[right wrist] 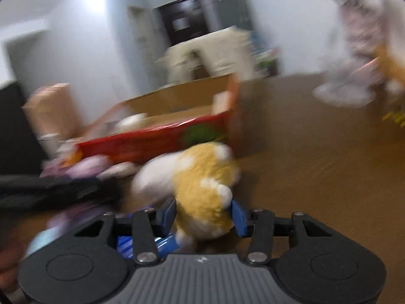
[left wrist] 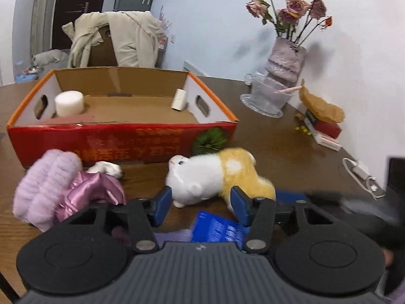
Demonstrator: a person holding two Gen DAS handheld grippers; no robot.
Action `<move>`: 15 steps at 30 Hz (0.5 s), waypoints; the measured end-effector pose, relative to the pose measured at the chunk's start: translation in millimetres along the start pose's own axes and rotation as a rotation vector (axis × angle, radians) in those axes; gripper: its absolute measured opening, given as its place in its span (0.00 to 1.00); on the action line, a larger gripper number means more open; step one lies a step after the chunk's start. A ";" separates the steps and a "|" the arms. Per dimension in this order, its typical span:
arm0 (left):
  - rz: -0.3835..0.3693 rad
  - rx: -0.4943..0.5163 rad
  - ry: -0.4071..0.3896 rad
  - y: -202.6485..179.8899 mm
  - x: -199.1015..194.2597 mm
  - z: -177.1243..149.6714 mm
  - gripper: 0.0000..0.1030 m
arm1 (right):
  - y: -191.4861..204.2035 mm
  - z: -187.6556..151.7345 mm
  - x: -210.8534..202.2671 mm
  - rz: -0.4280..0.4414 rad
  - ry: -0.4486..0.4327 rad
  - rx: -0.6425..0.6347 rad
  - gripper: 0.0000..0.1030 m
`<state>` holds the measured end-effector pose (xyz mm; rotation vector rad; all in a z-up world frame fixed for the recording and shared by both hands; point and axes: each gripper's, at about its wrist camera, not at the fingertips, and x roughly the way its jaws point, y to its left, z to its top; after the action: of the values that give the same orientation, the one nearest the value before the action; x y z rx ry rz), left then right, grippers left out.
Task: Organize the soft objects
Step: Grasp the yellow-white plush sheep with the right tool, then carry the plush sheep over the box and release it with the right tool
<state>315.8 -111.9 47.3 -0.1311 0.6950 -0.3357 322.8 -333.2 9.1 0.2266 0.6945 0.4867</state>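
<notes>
A white and yellow plush toy point(left wrist: 210, 174) lies on the brown table in front of a red cardboard box point(left wrist: 121, 139). In the left wrist view my left gripper point(left wrist: 201, 198) has its blue pads against the toy's near side, white fur on the left, yellow on the right. The right wrist view is blurred. There my right gripper point(right wrist: 203, 214) clamps the toy's yellow rear point(right wrist: 205, 190) between its pads. A fluffy pink soft item point(left wrist: 45, 177) with shiny pink satin point(left wrist: 93, 190) lies to the left.
Inside the box stand a white foam cylinder point(left wrist: 68, 102) and a small white roll point(left wrist: 179, 98). A blue packet point(left wrist: 217, 228) lies under my left gripper. At the right are a glass bowl point(left wrist: 268, 96), a vase of dried roses point(left wrist: 286, 60), books point(left wrist: 324, 126) and a charger point(left wrist: 362, 174).
</notes>
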 end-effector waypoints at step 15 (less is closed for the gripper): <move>-0.134 0.095 0.056 -33.0 0.1 -10.3 0.76 | -36.3 49.4 46.3 0.115 0.011 0.026 0.43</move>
<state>300.6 -142.9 46.9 -0.0784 0.7260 -0.5012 398.9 -343.4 7.4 0.2899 0.7017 0.5897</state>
